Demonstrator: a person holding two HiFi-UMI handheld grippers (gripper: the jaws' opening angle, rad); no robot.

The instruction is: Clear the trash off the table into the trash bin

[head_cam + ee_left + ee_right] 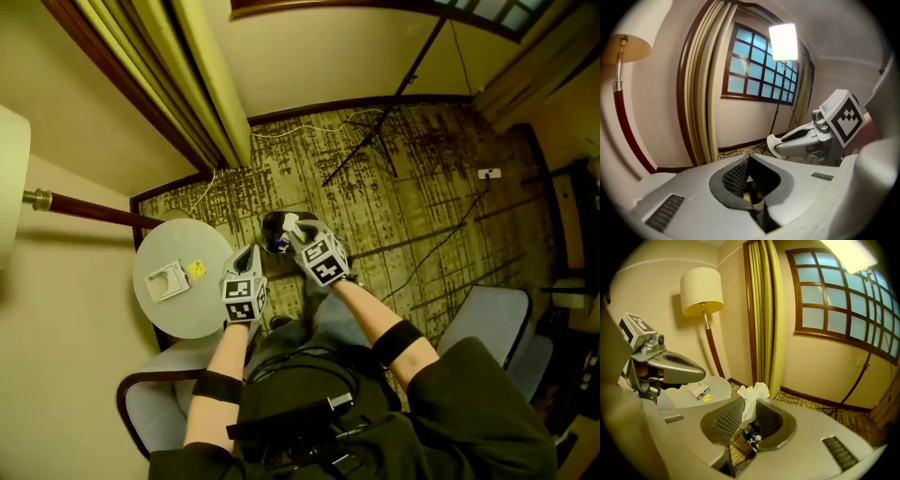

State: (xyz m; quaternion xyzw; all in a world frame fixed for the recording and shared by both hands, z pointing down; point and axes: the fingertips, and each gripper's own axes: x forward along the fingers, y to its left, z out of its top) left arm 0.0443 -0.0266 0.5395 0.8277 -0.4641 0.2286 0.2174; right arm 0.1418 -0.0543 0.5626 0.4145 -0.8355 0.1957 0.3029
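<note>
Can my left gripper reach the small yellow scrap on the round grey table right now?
Probably yes: the left gripper, shut and empty, is beside the round grey table with nothing between it and the small yellow scrap.

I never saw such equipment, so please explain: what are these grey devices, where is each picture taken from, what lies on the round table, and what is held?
A seated person holds a two-jaw gripper in each hand. The head view looks down from the person's head; each gripper view looks along that gripper's own jaws. On the round table lie a small white packet and a yellow scrap. The right gripper pinches a crumpled white tissue. The left gripper is shut, apparently empty.
</note>
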